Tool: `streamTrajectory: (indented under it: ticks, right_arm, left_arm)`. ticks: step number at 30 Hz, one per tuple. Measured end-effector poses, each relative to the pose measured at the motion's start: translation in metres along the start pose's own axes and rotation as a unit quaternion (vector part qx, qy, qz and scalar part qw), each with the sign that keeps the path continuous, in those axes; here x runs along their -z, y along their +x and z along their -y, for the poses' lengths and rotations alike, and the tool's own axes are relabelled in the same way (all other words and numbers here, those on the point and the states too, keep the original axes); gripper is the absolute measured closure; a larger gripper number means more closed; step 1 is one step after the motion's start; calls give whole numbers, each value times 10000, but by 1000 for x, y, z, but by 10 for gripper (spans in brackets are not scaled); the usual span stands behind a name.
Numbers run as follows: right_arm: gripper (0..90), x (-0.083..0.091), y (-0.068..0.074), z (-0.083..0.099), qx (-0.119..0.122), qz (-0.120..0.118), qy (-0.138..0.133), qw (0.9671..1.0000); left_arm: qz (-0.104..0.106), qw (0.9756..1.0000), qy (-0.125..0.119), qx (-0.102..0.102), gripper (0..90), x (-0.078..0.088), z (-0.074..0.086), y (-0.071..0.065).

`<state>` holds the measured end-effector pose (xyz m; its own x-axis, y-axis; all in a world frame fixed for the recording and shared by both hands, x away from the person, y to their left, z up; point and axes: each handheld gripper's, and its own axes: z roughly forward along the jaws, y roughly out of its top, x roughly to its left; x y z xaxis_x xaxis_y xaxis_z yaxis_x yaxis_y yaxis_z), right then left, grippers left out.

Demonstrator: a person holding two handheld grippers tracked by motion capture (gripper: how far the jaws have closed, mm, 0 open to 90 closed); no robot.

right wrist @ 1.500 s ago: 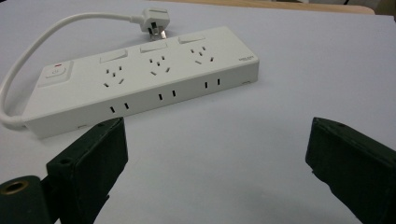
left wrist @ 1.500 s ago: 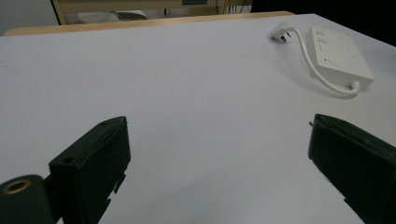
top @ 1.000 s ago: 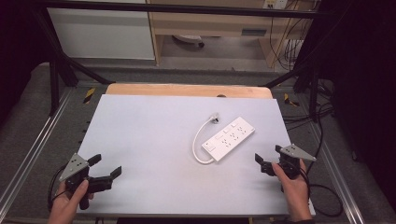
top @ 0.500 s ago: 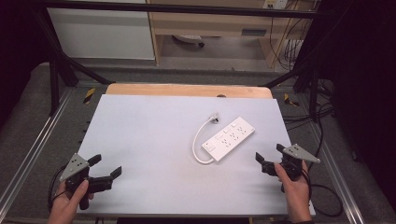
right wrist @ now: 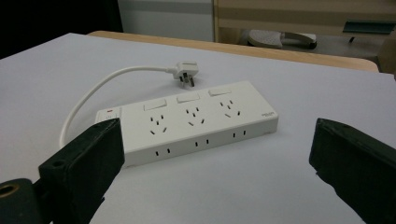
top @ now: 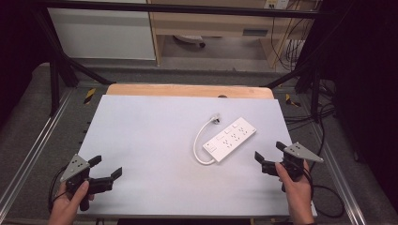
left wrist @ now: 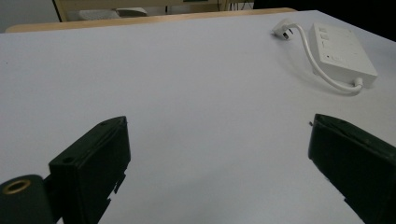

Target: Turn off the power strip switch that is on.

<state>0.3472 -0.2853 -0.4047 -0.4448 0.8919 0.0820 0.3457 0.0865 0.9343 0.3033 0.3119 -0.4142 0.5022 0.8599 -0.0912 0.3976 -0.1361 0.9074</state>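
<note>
Black tongs (top: 106,167) with 2 blocky jaws, grey triangular plates, black cables.

From my station the desk (top: 155,140) reads as a smooth, matt, pale grey sheet, with a strip of bare light wood (top: 187,90) showing along its far edge. The power strip (right wrist: 191,121) looks like white moulded plastic with a slight sheen, and its cable (right wrist: 88,100) like smooth white rubbery plastic. My left gripper (top: 106,168) and right gripper (top: 269,158) have matt black plastic-looking jaws, each topped by a flat grey plate (top: 302,152). The floor around looks like rough grey carpet (top: 28,122).
</note>
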Motion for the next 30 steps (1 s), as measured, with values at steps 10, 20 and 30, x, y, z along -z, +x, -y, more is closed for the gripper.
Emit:
streamTrajectory:
  ticks: [10,20,30]
  right_arm:
    - [29,-8,5,-18,140,-130,83,9998]
    - [24,-13,7,-33,203,-225,64,9995]
    - [19,-12,7,-40,183,-280,26,9994]
  left_arm:
    - [4,10000,8,10,56,0,0,0]
    - [16,10000,9,9,56,0,0,0]
    - [11,10000,18,3,56,0,1,-1]
